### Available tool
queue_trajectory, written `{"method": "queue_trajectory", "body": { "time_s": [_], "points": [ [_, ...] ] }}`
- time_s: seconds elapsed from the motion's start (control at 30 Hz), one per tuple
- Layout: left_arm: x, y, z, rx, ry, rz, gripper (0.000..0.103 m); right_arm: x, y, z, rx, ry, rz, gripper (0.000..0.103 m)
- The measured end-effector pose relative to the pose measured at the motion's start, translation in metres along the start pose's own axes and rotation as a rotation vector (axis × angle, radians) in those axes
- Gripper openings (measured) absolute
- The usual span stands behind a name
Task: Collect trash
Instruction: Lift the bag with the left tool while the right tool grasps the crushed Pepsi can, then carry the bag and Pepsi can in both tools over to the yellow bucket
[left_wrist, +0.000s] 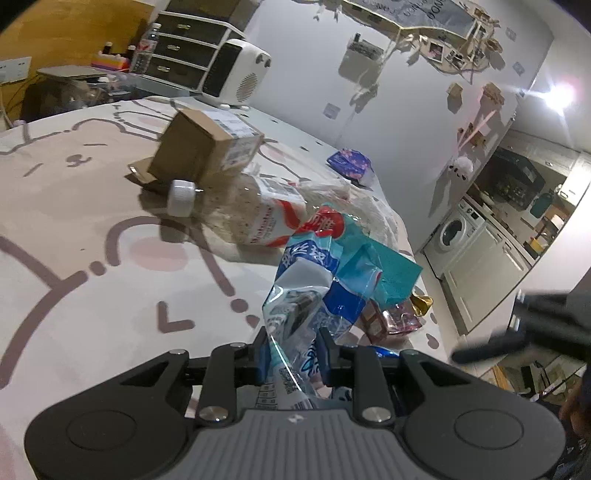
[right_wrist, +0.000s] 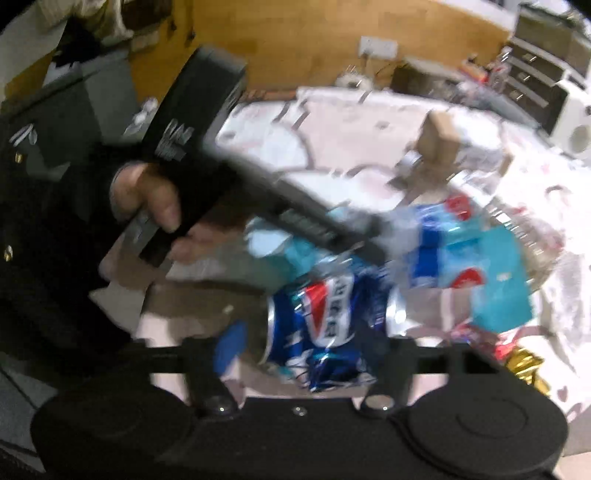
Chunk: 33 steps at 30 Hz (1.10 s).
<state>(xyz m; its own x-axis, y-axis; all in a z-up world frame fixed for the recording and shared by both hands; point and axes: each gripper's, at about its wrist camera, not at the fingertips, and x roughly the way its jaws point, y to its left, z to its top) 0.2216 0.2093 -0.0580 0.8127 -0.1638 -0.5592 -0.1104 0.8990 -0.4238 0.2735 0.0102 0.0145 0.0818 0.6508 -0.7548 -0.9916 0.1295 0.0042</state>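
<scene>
I am in a home. I see a washing machine (left_wrist: 455, 229) in the kitchen corner. A bear-print cloth (left_wrist: 74, 206) covers the table.

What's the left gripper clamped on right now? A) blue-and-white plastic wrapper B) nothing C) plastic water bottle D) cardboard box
A: the left gripper has its fingers closed on the blue-and-white plastic wrapper; the plastic water bottle and cardboard box lie untouched farther back on the table.

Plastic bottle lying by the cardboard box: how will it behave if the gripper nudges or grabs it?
The plastic bottle lies on its side on the tablecloth, so a nudge would probably roll it. It looks clear, dented and empty, so likely light and easily crushed by a firm pinch. The white cap is on, which may hold some air and stiffness.
</scene>
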Motion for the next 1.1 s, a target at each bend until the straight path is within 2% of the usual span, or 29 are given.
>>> {"method": "queue_trajectory", "body": {
  "time_s": [0.03,0.1,0.27,0.47,0.57,0.63,0.67,0.87,1.1],
  "points": [
    [-0.004,0.001,-0.001,-0.005,-0.005,0.005,0.027,-0.004,-0.004,0.000,0.006,-0.022,-0.001,0.094],
    [-0.011,0.004,-0.003,-0.012,-0.017,0.016,0.027,-0.006,-0.013,0.003,0.022,-0.051,0.001,0.101],
    [-0.025,0.011,-0.007,-0.029,-0.030,0.036,0.027,0.012,-0.028,0.004,0.058,-0.019,0.051,0.101],
    [-0.036,0.016,-0.011,-0.045,-0.032,0.053,0.027,0.040,-0.023,0.003,-0.014,0.066,0.032,0.101],
    [-0.039,0.017,-0.013,-0.050,-0.031,0.055,0.027,0.049,-0.023,0.003,-0.011,0.092,0.038,0.101],
    [-0.041,0.017,-0.014,-0.052,-0.030,0.058,0.026,0.051,-0.025,0.002,0.014,0.089,0.052,0.091],
    [-0.043,0.017,-0.015,-0.053,-0.030,0.061,0.026,0.051,-0.025,0.001,0.034,0.083,0.050,0.091],
    [-0.052,0.015,-0.017,-0.064,-0.044,0.075,0.025,0.042,-0.017,-0.003,0.090,0.054,0.005,0.090],
    [-0.072,0.008,-0.024,-0.068,-0.071,0.092,0.023,0.018,0.000,-0.007,0.224,-0.015,-0.139,0.090]
  ]
}}
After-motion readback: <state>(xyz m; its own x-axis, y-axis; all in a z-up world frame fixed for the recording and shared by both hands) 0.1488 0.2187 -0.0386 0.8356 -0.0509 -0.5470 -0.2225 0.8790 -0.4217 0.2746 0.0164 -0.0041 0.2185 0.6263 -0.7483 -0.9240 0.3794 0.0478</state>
